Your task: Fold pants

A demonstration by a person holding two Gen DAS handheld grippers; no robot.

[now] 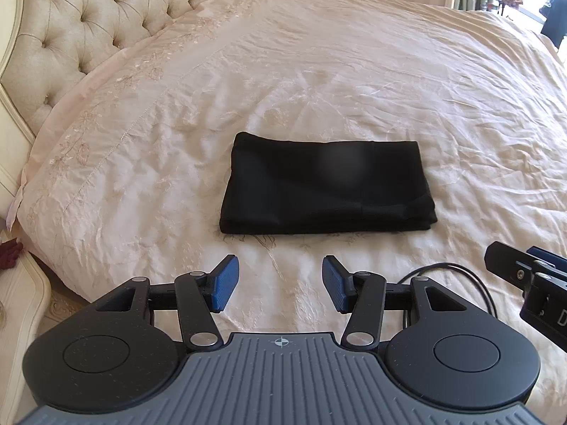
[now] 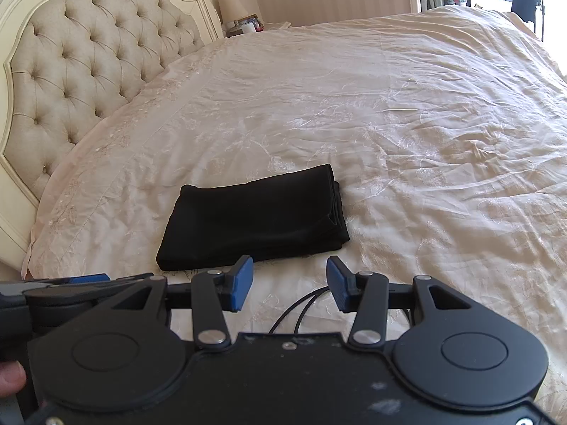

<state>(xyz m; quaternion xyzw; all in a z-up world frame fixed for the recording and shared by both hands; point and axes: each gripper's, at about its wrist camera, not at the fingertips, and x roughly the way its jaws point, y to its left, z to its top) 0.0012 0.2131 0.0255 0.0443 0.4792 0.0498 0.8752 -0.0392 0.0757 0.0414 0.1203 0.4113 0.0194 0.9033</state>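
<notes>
The black pants (image 1: 326, 186) lie folded into a flat rectangle on the cream bedspread (image 1: 354, 71). They also show in the right wrist view (image 2: 255, 219), left of centre. My left gripper (image 1: 280, 283) is open and empty, held a short way in front of the pants' near edge. My right gripper (image 2: 290, 285) is open and empty, just before the pants' near right corner. The right gripper shows at the right edge of the left wrist view (image 1: 531, 283). Neither gripper touches the pants.
A tufted cream headboard (image 1: 71, 35) runs along the left. A nightstand (image 1: 21, 301) stands at the lower left. A lamp and small items (image 2: 241, 17) sit on a far bedside table. A black cable (image 2: 301, 308) lies on the bedspread under the grippers. Curtains and a window are at the far right.
</notes>
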